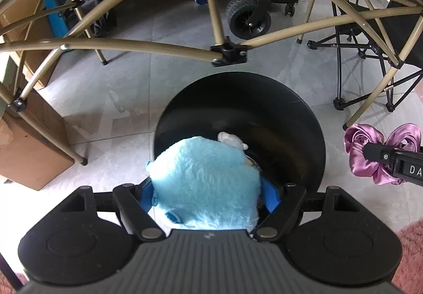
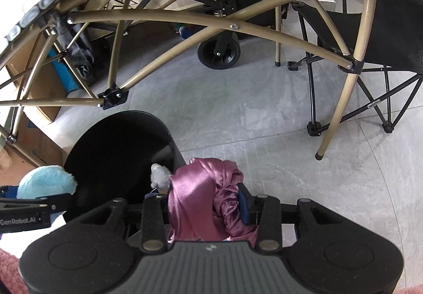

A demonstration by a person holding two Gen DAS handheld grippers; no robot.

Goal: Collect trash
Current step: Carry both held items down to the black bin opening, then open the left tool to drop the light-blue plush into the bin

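You're holding the left claw (image 1: 208, 196) clamped on a fluffy blue plush (image 1: 206, 183), w/ its blue pads pressing in on both sides. It's hanging over the near rim of the black bin (image 1: 277, 119), so letting go would prob. drop it straight inside. A small grey-white item (image 1: 231, 139) is showing just past the plush; can't tell if it's lying in the bin or attached to the plush.

Your right claw (image 2: 206, 209) is squeezing a bunched pink satin cloth (image 2: 201, 196), jaws fairly close together since the fabric is compressing. It's sitting just beside the bin's right wall (image 2: 175, 154), over the tile floor (image 2: 264, 122), not above the opening yet. You're prob. needing to bring it leftward before releasing, or the cloth is landing on the floor.
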